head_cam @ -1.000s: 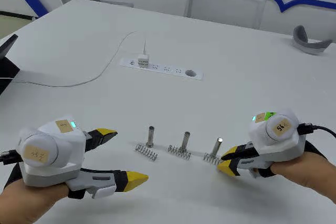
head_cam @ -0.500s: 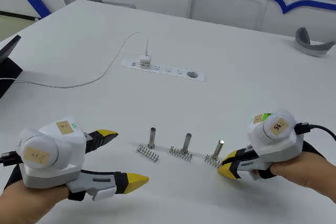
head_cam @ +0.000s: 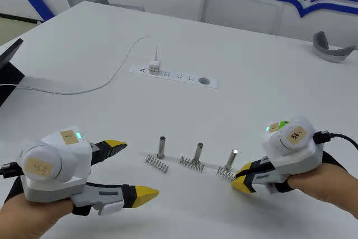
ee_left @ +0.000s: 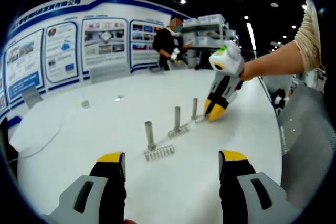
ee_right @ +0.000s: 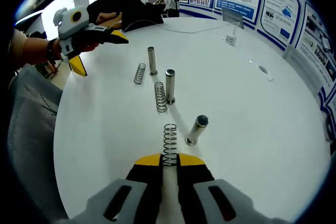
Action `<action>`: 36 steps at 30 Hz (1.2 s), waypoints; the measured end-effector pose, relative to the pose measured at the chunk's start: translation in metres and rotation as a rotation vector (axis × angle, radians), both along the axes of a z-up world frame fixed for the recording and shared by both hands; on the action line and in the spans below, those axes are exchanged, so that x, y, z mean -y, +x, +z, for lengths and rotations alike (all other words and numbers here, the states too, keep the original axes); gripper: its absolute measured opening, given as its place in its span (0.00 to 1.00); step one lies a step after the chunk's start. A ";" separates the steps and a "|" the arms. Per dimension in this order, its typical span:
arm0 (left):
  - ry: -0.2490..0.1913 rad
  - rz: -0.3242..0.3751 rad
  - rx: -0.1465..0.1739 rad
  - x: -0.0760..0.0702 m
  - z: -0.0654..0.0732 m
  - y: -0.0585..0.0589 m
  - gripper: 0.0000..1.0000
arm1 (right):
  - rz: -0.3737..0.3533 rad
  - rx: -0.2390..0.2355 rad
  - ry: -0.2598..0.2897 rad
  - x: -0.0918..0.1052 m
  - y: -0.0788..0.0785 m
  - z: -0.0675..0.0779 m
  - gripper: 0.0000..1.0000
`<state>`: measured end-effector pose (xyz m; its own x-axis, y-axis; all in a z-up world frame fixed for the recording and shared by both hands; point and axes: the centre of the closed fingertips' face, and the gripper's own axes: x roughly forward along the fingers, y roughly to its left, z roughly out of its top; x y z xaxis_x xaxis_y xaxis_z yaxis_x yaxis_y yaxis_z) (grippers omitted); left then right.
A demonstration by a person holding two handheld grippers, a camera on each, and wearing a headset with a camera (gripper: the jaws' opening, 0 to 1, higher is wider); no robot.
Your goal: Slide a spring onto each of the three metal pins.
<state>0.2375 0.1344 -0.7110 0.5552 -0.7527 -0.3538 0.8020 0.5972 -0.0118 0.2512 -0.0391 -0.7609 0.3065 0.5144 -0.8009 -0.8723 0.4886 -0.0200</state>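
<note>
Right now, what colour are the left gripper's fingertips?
Yellow fingertips; the left gripper view shows them best.

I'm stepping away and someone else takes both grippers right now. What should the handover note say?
Left gripper: open, empty, hovering above the table short of the pins.
Right gripper: shut on the near end of the first spring, which lies on the table beside the nearest pin.
Middle pin and far pin: upright, with the middle spring and far spring lying at their bases.
Done: no spring is on a pin.
Left: all three.
</note>
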 end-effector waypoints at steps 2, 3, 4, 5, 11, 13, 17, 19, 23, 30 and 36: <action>0.000 -0.004 -0.001 0.001 0.000 -0.001 0.73 | 0.013 0.008 0.002 -0.003 -0.001 0.003 0.11; 0.000 -0.007 0.000 0.002 0.000 -0.001 0.72 | 0.016 0.010 0.003 -0.004 -0.002 0.005 0.11; -0.001 -0.009 0.001 0.003 0.000 -0.002 0.72 | 0.022 0.011 0.005 -0.006 -0.003 0.006 0.11; -0.001 -0.011 0.000 0.004 0.000 -0.002 0.71 | 0.026 0.012 0.005 -0.008 -0.004 0.007 0.11; -0.004 -0.030 -0.001 0.010 0.000 -0.004 0.68 | 0.069 0.020 -0.001 -0.018 -0.010 0.012 0.11; -0.004 -0.042 0.000 0.012 -0.001 -0.006 0.66 | 0.080 0.024 -0.001 -0.021 -0.011 0.014 0.11; -0.003 -0.064 -0.002 0.019 -0.002 -0.010 0.63 | 0.101 0.029 -0.002 -0.026 -0.012 0.018 0.11; -0.004 -0.074 -0.003 0.022 -0.003 -0.011 0.62 | 0.112 0.031 -0.003 -0.029 -0.013 0.019 0.11; -0.005 -0.093 -0.001 0.029 -0.003 -0.012 0.60 | 0.132 0.032 -0.005 -0.034 -0.015 0.021 0.11; -0.003 -0.122 0.000 0.037 -0.004 -0.014 0.56 | 0.173 0.037 -0.006 -0.046 -0.019 0.024 0.11; -0.002 -0.147 0.003 0.046 -0.004 -0.016 0.53 | 0.208 0.039 -0.010 -0.056 -0.023 0.026 0.11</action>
<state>0.2213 0.0887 -0.7148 0.4398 -0.8267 -0.3509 0.8809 0.4731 -0.0106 0.2283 0.0166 -0.7351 0.2249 0.5618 -0.7961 -0.9529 0.2973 -0.0594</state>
